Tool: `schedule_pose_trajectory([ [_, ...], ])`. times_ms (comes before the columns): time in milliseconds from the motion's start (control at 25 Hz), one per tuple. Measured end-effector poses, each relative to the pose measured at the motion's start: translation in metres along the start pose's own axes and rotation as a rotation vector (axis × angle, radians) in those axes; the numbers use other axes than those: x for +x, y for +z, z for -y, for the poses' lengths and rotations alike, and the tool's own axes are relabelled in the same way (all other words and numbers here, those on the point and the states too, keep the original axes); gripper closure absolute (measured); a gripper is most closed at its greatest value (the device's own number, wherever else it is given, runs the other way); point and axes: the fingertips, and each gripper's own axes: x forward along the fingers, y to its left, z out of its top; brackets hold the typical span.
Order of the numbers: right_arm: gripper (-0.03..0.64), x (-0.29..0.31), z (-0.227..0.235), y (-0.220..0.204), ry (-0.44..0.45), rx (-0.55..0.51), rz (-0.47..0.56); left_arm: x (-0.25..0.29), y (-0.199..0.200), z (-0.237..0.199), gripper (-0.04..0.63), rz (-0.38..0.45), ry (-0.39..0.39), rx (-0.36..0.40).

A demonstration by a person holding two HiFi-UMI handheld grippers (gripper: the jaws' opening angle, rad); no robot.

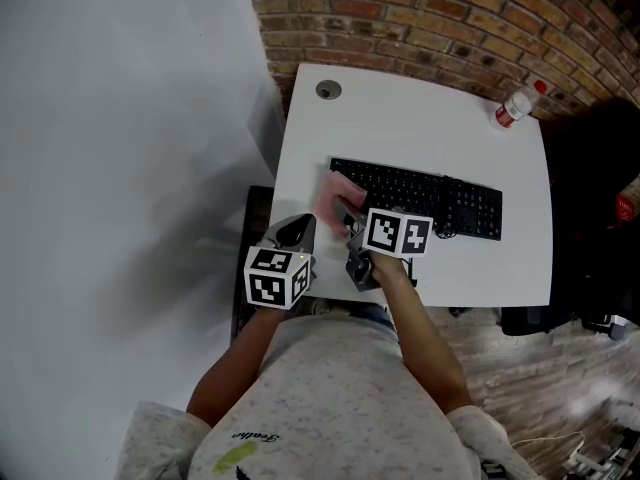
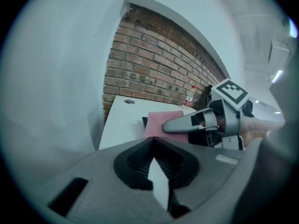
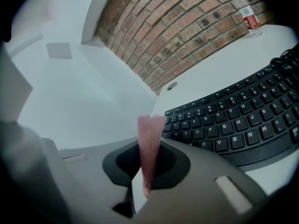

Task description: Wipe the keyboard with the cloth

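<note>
A black keyboard (image 1: 430, 193) lies across the middle of the white table (image 1: 420, 118). My right gripper (image 1: 348, 218) is shut on a pink cloth (image 1: 335, 196), which hangs over the keyboard's left end. In the right gripper view the cloth (image 3: 149, 148) stands folded and pinched between the jaws, with the keyboard (image 3: 233, 125) stretching off to the right. My left gripper (image 1: 295, 230) is shut with nothing in it, at the table's front left edge beside the right gripper. In the left gripper view, the cloth (image 2: 163, 122) shows beyond the left gripper (image 2: 153, 143), with the right gripper (image 2: 191, 122) lying across it.
A plastic bottle (image 1: 517, 105) with a red cap stands at the table's back right corner. A round cable hole (image 1: 328, 90) sits at the back left. A brick wall runs behind the table, a white wall to the left, dark furniture (image 1: 600, 218) to the right.
</note>
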Motion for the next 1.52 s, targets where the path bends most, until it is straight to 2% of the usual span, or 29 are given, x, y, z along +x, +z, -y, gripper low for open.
schedule_pose_trajectory([
  [680, 0.591, -0.03, 0.037, 0.0, -0.079, 0.052, 0.052, 0.026, 0.006, 0.034, 0.598, -0.03, -0.097, 0.074],
  [1520, 0.591, -0.081, 0.086, 0.012, -0.146, 0.11, 0.124, 0.053, 0.001, 0.082, 0.598, -0.062, -0.163, 0.106],
])
